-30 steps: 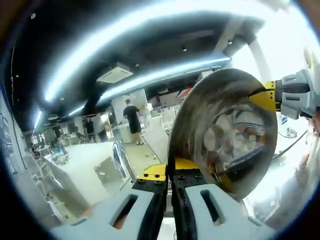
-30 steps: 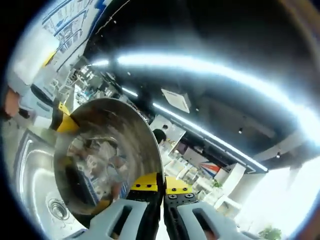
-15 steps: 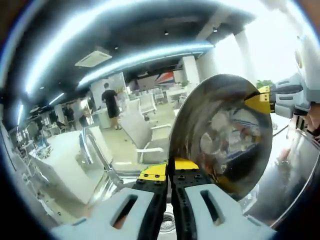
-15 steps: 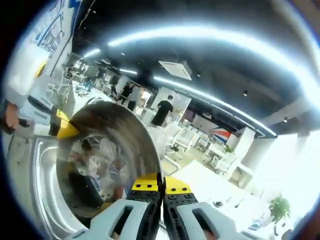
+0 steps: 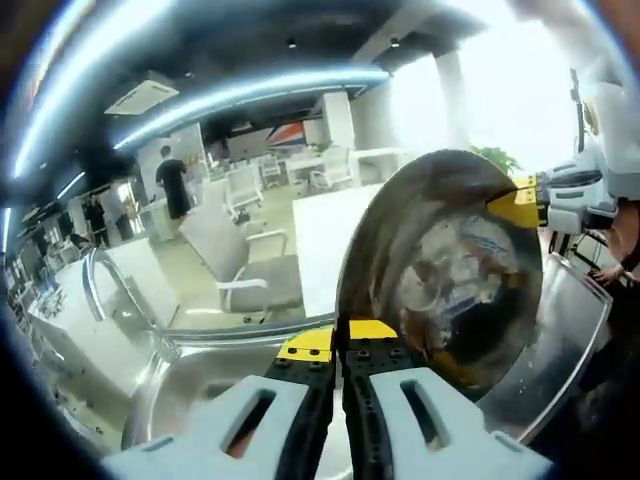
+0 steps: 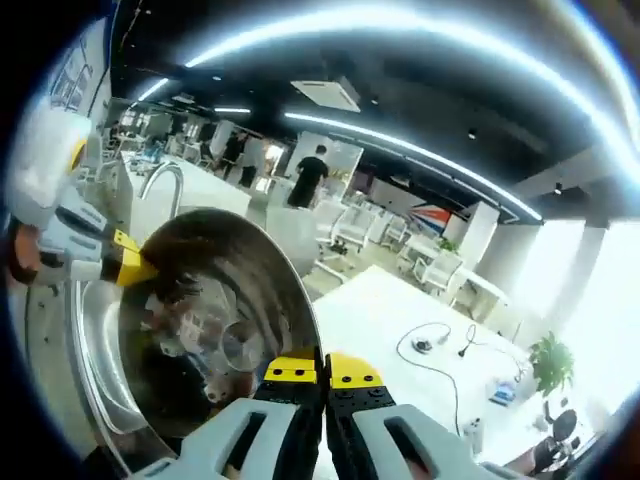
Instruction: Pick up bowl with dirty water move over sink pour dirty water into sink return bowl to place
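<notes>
Both cameras have swung down toward the sink [image 5: 190, 370] while left gripper [image 5: 337, 345] and right gripper [image 6: 322, 368] stay clamped on opposite rims of the tipped steel bowl [image 5: 450, 270].

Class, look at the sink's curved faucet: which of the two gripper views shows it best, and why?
The left gripper view: the faucet arches whole and unblocked beside the sink. In the right gripper view the faucet is smaller and farther off, its base running behind the steel bowl that both grippers hold.
</notes>
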`<control>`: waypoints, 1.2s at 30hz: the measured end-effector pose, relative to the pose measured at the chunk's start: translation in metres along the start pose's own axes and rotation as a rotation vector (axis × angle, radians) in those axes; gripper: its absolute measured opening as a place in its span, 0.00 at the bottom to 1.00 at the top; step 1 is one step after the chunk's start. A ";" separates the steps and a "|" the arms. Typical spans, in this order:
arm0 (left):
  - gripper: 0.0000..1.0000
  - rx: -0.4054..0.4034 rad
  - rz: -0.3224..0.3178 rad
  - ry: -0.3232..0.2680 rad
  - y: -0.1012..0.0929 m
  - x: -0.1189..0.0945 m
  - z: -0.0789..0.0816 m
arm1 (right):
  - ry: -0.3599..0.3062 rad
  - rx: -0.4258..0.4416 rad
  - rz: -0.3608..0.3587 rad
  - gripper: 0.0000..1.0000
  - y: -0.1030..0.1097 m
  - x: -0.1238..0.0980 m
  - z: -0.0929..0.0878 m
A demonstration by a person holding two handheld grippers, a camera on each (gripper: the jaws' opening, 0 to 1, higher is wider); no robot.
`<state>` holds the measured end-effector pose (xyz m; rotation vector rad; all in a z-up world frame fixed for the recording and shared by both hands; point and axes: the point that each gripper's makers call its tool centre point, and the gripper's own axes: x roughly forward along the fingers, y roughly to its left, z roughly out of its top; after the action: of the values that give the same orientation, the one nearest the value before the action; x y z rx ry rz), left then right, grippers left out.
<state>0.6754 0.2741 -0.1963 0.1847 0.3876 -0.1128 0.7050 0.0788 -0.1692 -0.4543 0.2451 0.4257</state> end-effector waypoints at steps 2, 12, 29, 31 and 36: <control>0.00 0.013 -0.025 0.015 -0.014 0.005 0.000 | 0.022 0.009 -0.009 0.00 -0.009 -0.006 -0.011; 0.00 0.075 -0.122 0.109 -0.079 0.017 -0.010 | 0.148 0.044 -0.038 0.00 -0.043 -0.032 -0.060; 0.00 0.147 -0.272 0.290 -0.174 0.015 -0.059 | 0.344 0.145 -0.030 0.00 -0.068 -0.068 -0.153; 0.00 0.151 -0.286 0.308 -0.182 0.014 -0.067 | 0.359 0.155 -0.026 0.00 -0.068 -0.070 -0.163; 0.00 0.180 -0.310 0.358 -0.204 0.012 -0.088 | 0.414 0.198 -0.004 0.00 -0.067 -0.076 -0.191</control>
<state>0.6252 0.0919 -0.3126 0.3237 0.7627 -0.4249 0.6426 -0.0920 -0.2868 -0.3447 0.6812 0.2959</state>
